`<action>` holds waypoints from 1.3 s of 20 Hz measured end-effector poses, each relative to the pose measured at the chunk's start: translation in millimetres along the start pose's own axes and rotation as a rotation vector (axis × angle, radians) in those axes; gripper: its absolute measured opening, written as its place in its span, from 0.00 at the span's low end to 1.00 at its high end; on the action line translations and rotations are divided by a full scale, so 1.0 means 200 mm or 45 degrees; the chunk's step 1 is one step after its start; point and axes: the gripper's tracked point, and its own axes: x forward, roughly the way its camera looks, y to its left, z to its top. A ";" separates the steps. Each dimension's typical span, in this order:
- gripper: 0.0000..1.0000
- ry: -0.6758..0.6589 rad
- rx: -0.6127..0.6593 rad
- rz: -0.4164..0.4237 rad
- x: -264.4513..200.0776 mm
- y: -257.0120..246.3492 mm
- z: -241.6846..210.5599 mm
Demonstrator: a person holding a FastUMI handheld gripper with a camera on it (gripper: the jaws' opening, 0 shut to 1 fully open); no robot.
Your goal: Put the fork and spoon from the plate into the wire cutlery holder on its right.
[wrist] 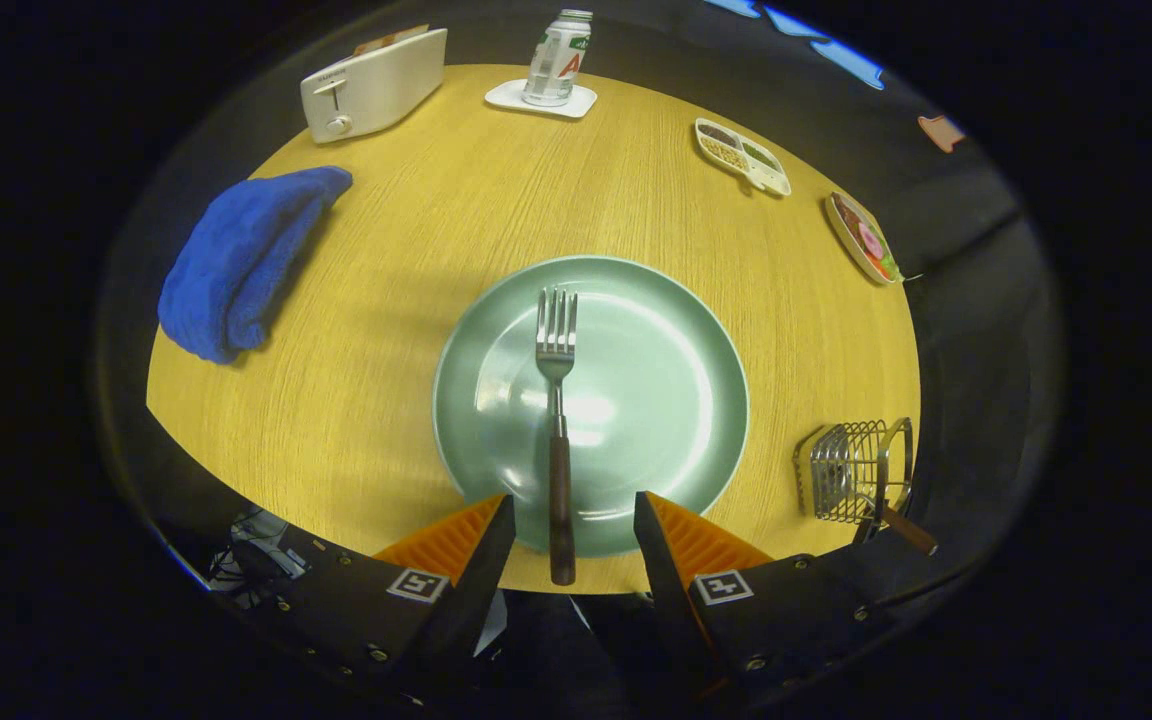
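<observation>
A metal fork with a dark wooden handle lies across the middle of a pale green plate, tines pointing away from me. Its handle end hangs over the plate's near rim. My gripper is open above that near rim, with the handle running between the two fingers and a gap on each side. To the right of the plate, by the table's edge, stands the wire cutlery holder. A brown wooden handle sticks out of it toward me; the utensil's head is hidden inside the wires.
On the round wooden table a blue cloth lies at the left. A white toaster and a can on a white coaster stand at the back. Two small food dishes sit at the back right.
</observation>
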 end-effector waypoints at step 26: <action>0.05 -0.024 0.072 -0.044 0.00 -0.11 0.02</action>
